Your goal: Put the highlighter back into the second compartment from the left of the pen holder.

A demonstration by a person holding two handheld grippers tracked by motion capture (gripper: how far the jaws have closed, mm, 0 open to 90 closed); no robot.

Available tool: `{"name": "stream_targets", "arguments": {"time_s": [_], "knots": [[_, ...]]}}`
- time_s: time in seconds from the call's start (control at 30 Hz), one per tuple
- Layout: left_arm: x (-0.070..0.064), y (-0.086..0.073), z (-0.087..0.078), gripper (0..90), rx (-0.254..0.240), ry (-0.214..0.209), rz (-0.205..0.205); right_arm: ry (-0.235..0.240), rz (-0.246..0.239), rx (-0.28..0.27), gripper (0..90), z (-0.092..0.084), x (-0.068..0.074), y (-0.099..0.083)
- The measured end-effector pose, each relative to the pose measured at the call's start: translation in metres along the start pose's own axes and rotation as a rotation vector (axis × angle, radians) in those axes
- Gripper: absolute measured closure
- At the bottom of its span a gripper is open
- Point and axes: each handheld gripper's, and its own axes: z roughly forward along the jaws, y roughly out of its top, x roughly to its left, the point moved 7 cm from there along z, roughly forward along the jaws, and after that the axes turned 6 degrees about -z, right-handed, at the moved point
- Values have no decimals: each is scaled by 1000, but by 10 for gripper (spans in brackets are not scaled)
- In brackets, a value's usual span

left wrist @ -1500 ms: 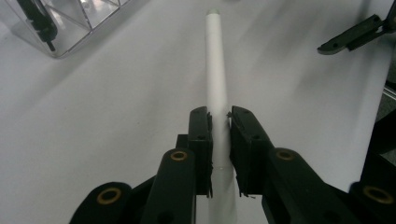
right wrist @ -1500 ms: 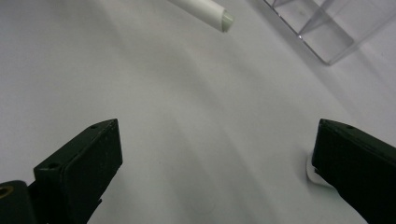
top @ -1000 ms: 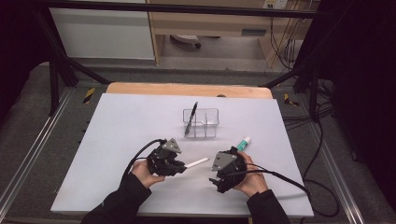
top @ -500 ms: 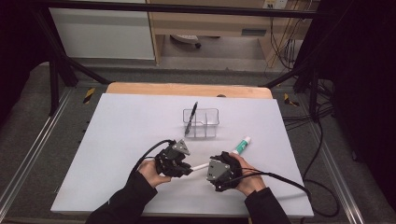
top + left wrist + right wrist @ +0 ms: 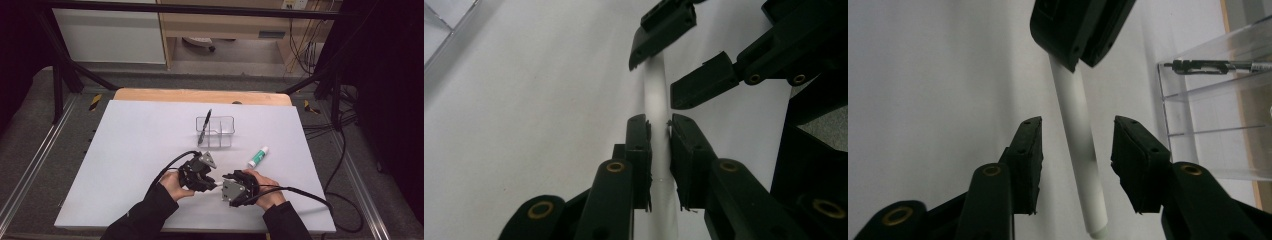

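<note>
White plastic, slim and cylindrical, the marker (image 5: 1077, 135) hangs just above the table (image 5: 130, 150) between the two hands, near the front edge. Its one end is pinched tight in the left gripper (image 5: 659, 131), whose jaws are clamped on the barrel. Its free end pokes between the jaws of the right gripper (image 5: 1077, 150), which have just been closing and stand on either side of the barrel with a clear gap at each pad, so nothing is gripped there yet. In the high view the left gripper (image 5: 200, 172) and right gripper (image 5: 227, 186) face each other, nearly touching.

The step looks like a handover, or a pull on the marker's end. To do it well, the right jaws should centre on the barrel, since it sits a little nearer one pad, and close squarely across it, not at a slant, with the left holding steady until the grip is firm.

Beyond them stands a clear plastic organiser (image 5: 216, 131) with a black pen (image 5: 204, 127) leaning in it, and a glue stick (image 5: 258, 157) lies to its right
</note>
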Motion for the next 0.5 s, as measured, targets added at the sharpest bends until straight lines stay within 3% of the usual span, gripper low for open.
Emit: {"name": "stream_targets", "arguments": {"time_s": [0.5], "knots": [[-8, 11, 7, 781, 5, -10, 10, -17, -84, -10, 756, -1, 4, 1]]}}
